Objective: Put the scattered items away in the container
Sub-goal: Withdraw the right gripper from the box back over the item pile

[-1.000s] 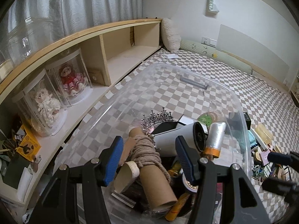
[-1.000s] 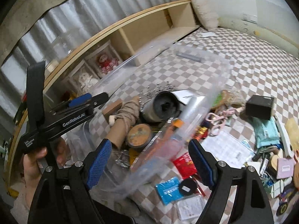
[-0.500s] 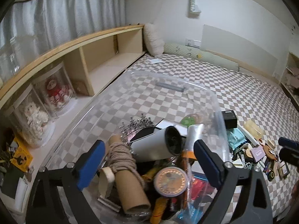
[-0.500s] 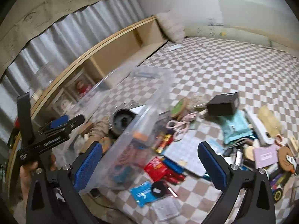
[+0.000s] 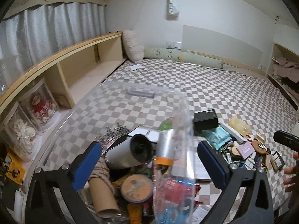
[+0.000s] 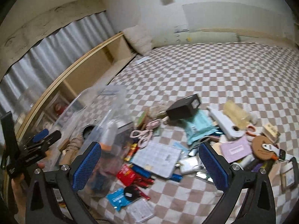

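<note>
A clear plastic container sits on the checkered bed and holds a cardboard tube wound with rope, a white cylinder, a foil roll and an orange tin. My left gripper hangs open over its near end with nothing between the fingers. My right gripper is open above the scattered pile: a white grid card, pink scissors, a red packet, a black box and a teal pouch.
A wooden shelf with doll cases runs along the left of the bed. More small items lie at the right. A pillow and a green bolster rest at the far wall. A hand holds the left gripper.
My left gripper has opened wide and drawn back from the cardboard tube. My right gripper has swung right, from over the container to over the scattered pile.
</note>
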Motion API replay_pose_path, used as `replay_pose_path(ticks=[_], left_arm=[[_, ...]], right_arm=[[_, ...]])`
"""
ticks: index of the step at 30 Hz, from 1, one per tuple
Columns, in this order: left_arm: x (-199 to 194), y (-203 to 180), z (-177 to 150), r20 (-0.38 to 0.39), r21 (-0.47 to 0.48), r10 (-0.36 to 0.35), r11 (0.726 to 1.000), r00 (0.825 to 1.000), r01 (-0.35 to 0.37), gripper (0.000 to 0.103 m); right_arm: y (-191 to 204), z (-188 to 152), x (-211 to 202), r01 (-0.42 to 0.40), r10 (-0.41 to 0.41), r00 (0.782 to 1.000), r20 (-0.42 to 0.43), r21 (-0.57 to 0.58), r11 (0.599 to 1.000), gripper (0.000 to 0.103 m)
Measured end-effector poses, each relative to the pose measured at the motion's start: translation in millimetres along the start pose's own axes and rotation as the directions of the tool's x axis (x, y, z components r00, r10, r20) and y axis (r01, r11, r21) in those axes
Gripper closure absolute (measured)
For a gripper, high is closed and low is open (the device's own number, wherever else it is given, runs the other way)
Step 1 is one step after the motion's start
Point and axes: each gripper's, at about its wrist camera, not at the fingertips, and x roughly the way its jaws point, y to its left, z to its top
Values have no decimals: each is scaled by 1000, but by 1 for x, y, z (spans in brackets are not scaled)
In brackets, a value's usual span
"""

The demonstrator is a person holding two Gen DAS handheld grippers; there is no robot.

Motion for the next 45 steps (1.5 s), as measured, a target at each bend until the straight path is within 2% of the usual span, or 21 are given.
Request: replay_pose_path(ticks=[10,14,17,22,26,31,33,40,45], left_arm=[[4,-49,7,17,39,-83,996,996,82,0],[16,-76,8,-18,53,-138,989,990,139,0],[24,-94,8,-45,78,-149,985,988,152,0],[40,-122,7,-86,131,-143,980,986,153,0],[56,-136,4,-141,145,-136,977,981,156,0],[81,-151,-5,-219,172,-119,972,968,158,0],[89,-158,-10,-247,190,-109,969,963,158,0],[117,-183,-26,-340,252,-69,954,938,162,0],[124,-204,-39,-338,342,-32,927,941,155,0]], right_arm=[[-64,-3,-13,112,-115,993,23,98,989,0],[-89,-4,-12,172,-175,984,14,117,978,0],[-110,-7,-11,196,-198,980,-4,153,969,0],[-139,-14,-7,245,-242,970,-38,184,952,0],[-161,-23,1,278,-261,960,-103,220,935,0],[-185,-37,12,268,-218,958,-186,309,913,0],[-190,-40,17,289,-228,950,-213,325,900,0],[-185,-49,42,359,-280,910,-306,241,902,0],[-180,-53,65,381,-290,886,-361,209,901,0]])
